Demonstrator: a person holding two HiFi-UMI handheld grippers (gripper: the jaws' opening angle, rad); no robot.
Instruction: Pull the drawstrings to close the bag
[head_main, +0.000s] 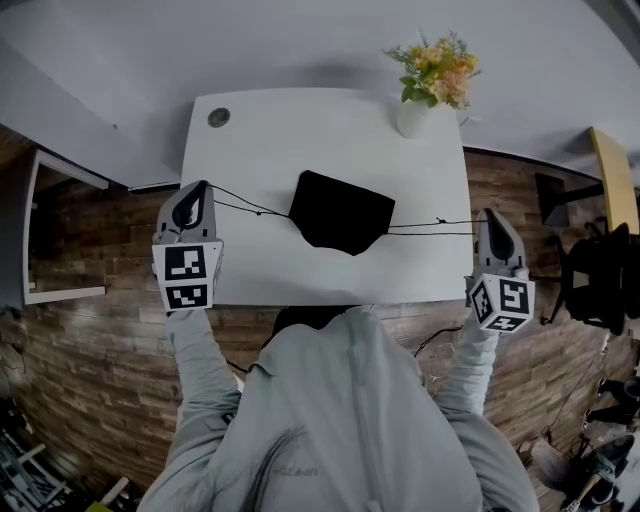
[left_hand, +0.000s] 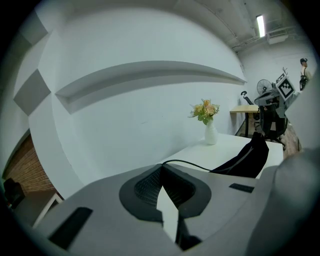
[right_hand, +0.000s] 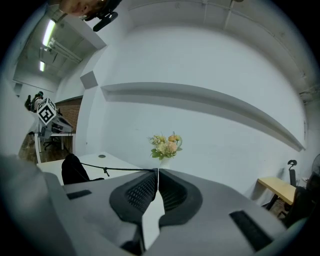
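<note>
Black fabric, a drawstring bag (head_main: 340, 212) lies flat on a white table (head_main: 260, 130), with thin cords running out from it to either side. Left of the bag, the left gripper (head_main: 203, 187) has its jaws clenched on the left drawstring (head_main: 245, 207). Right of the bag, the right gripper (head_main: 487, 213) has its jaws pinched tight on the right drawstring (head_main: 430, 227), with a small knot showing on that cord between bag and jaws. Both cords look near taut, the left with a slight kink. A vase of flowers (head_main: 430, 85) stands behind the bag, well apart from it. The step in hand appears to be the outward pull. It should go best with the 2 hands drawing away from the bag evenly in opposite directions. Keeping the cords low stops the bag sliding or lifting, and a firm grip stops the cord slipping. How far the bag's mouth has gathered cannot be told.
</note>
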